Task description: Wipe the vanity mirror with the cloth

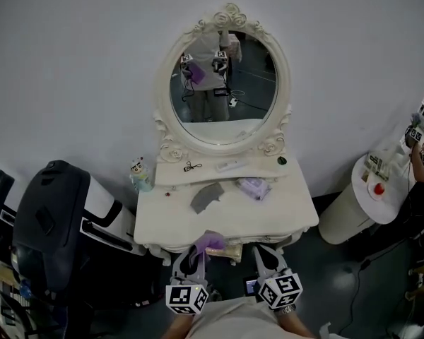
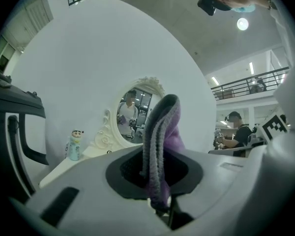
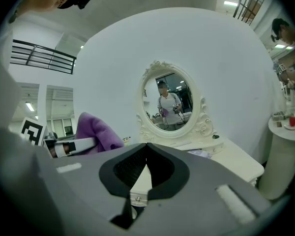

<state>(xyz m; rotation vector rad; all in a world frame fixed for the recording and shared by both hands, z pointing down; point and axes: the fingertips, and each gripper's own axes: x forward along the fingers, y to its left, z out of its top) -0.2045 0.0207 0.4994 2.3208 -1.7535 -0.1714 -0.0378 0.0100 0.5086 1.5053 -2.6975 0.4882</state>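
Left gripper (image 1: 195, 256): the jaws are clamped on the purple cloth (image 1: 211, 241). In the left gripper view a fold of it sticks up from between them. Looks pinched near one end, I'd guess so a floppy bit is free for the actual wiping.
Right gripper (image 1: 265, 256): jaws closed tip to tip, nothing in them. It's parked beside the left one at the front edge of the vanity table (image 1: 290, 214), probably out of the way since this is a one-hand job.
Vanity mirror (image 1: 222, 83): oval glass in an ornate cream frame, upright at the back of the table against the wall. It's well apart from both grippers and the cloth isn't on the glass.
Table clutter: a grey rag (image 1: 206, 196) and a pale purple bundle (image 1: 253, 187) lie between the grippers and the mirror. There's a little figurine bottle (image 1: 138, 174) at the back left corner.
Where it's at: cloth in hand, wiping not started yet, I reckon.
Next move: the cloth needs to go up and over the clutter, then flat onto the glass.
Watch out: a low swing could drag the rag or tip the figurine.
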